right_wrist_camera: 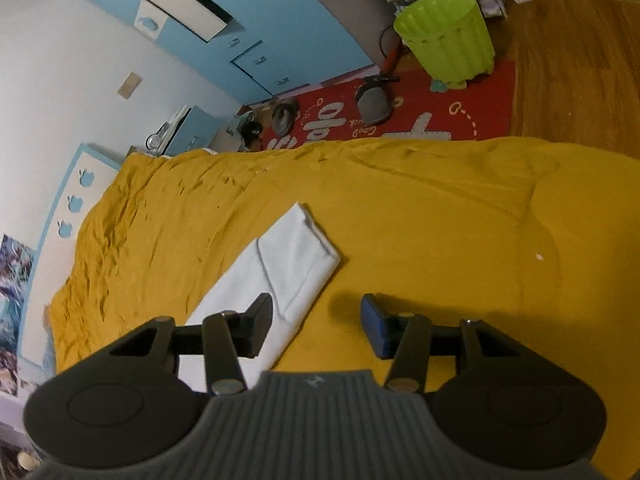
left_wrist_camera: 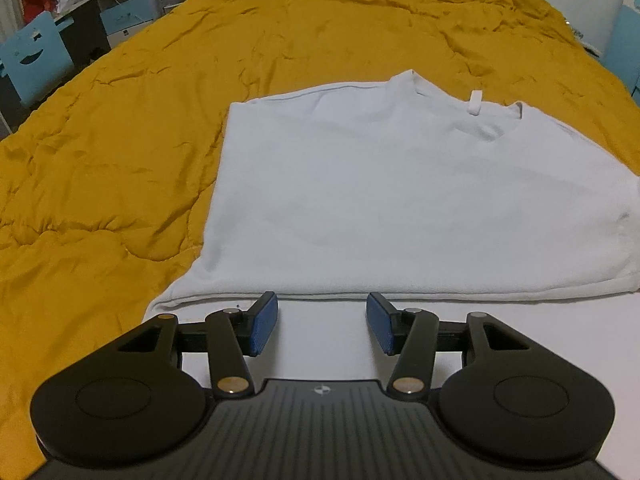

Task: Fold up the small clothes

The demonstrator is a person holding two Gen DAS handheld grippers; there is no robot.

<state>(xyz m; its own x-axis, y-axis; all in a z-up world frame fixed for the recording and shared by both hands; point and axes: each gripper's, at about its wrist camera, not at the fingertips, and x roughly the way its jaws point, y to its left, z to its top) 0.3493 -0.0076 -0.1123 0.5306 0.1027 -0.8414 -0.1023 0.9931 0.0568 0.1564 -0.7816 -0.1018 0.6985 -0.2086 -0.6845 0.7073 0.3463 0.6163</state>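
Plainly, both grippers, left (left_wrist_camera: 322,322) and right (right_wrist_camera: 316,326), gape empty above shirt (left_wrist_camera: 400,200) hem.

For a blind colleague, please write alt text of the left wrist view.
A white shirt, partly folded, lies flat on a mustard-yellow quilt, collar away from the camera. The left gripper, fingers open and empty, sits above the shirt's near part.
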